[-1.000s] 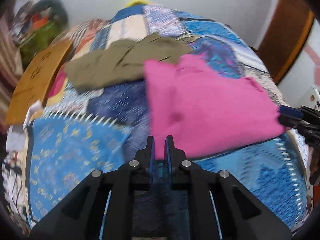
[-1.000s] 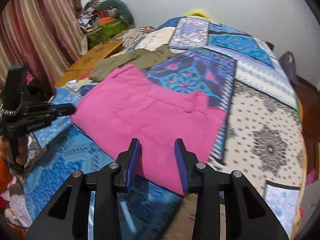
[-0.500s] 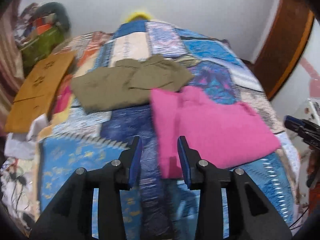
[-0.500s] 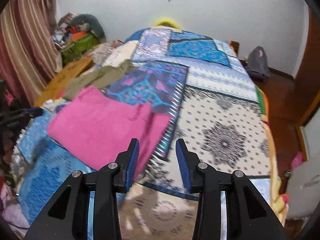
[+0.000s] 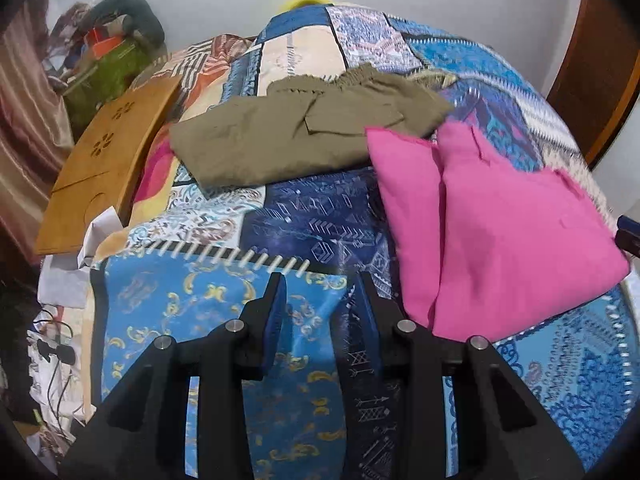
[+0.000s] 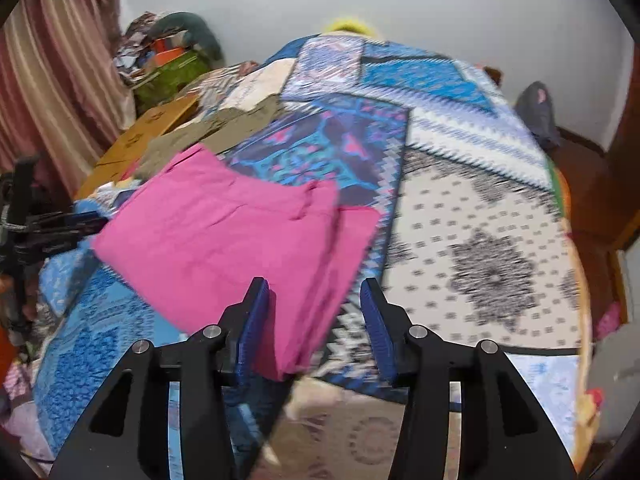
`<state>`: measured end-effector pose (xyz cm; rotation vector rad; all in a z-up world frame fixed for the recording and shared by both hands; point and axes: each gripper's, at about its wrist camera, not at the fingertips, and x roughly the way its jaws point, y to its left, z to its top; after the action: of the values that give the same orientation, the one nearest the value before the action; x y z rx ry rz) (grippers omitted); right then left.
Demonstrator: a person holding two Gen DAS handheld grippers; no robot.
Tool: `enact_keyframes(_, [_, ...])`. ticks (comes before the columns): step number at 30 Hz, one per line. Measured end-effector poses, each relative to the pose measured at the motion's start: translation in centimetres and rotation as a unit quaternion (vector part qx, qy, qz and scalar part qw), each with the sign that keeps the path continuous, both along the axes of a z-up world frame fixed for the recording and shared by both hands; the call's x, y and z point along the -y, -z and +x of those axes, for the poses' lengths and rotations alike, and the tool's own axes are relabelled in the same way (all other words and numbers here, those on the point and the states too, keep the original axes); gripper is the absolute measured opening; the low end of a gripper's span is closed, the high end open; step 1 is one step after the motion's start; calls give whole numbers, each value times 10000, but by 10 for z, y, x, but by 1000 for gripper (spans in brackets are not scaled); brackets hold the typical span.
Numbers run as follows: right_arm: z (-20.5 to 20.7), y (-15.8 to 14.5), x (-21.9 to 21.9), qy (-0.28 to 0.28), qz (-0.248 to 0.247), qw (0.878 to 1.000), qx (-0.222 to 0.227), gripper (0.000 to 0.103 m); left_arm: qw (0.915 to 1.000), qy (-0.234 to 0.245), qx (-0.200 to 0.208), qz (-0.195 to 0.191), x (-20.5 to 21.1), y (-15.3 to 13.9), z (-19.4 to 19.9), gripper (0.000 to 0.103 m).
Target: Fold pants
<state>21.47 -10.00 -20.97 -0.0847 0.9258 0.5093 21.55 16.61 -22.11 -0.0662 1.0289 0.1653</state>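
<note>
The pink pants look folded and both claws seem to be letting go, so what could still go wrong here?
Two things, I think. The pink pants lie touching the olive pants, so reaching for either might drag the other and loosen its fold. Also, the pink layers sit uneven at the edge nearest the open right claw, so a brush from it there could flip the top layer. The left claw is open over bare quilt, clear of both.

- left wrist view looks from low at the bed's (image 5: 224,320) near edge along its length toward the far wall.
- right wrist view looks likewise from further right; both share pink pants (image 5: 500,232) (image 6: 224,232).
</note>
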Motion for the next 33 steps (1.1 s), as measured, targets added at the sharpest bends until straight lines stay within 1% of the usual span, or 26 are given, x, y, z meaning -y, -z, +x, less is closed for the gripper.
enact_keyframes(2, [3, -6, 6, 103, -43, 9999, 43, 44, 9998, 61, 147, -75, 0, -11, -1, 47])
enact_keyframes(3, [4, -9, 8, 141, -36, 9999, 59, 44, 9997, 91, 210, -105, 2, -15, -1, 57])
enact_keyframes(4, [5, -11, 10, 170, -2, 9998, 70, 44, 9993, 152, 311, -167, 5, -20, 0, 64])
enact_keyframes(5, [7, -13, 11, 203, 42, 9998, 73, 46, 9987, 217, 392, -227, 9, -24, 1, 66])
enact_keyframes(7, [10, -15, 12, 248, 115, 9996, 58, 57, 9973, 405, 498, -367, 19, -31, 8, 71])
enact_keyframes(8, [12, -15, 10, 239, 130, 9996, 60, 65, 9967, 476, 512, -412, 22, -32, 13, 73])
enact_keyframes(9, [13, -15, 7, 238, 141, 9996, 79, 68, 9961, 546, 525, -461, 28, -33, 19, 77])
enact_keyframes(10, [14, -14, 4, 233, 150, 9996, 78, 70, 9956, 592, 533, -496, 30, -34, 23, 78])
enact_keyframes(14, [27, 2, -6, 164, 119, 9996, -174, 70, 9950, 715, 384, -577, 39, -22, 43, 79])
enact_keyframes(17, [41, 24, -8, 189, 181, 9983, -515, 70, 9947, 727, 117, -724, 37, -3, 57, 79])
enact_keyframes(19, [49, 39, -7, 173, 357, 9959, -807, 70, 9934, 696, -35, -911, 35, 9, 63, 79])
enact_keyframes(21, [56, 44, -3, 157, 586, 9933, -980, 70, 9923, 619, -83, -1074, 31, 16, 66, 80])
enact_keyframes(24, [62, 47, -4, 63, 640, 9920, -1088, 70, 9880, 451, -202, -1466, 24, 27, 72, 80])
enact_keyframes(26, [63, 49, -10, -55, 586, 9922, -1099, 69, 9858, 409, -256, -1611, 23, 33, 75, 80])
enact_keyframes(27, [64, 49, -12, -121, 578, 9922, -1100, 65, 9839, 399, -279, -1719, 22, 37, 77, 78])
enact_keyframes(29, [64, 48, -18, -283, 584, 9920, -1087, 60, 9814, 414, -292, -1850, 21, 38, 78, 73])
enact_keyframes(31, [66, 47, -23, -421, 609, 9917, -1047, 52, 9787, 415, -311, -1988, 19, 39, 79, 66])
enact_keyframes(33, [68, 48, -26, -502, 721, 9900, -1108, 39, 9777, 417, -331, -2029, 19, 38, 80, 62])
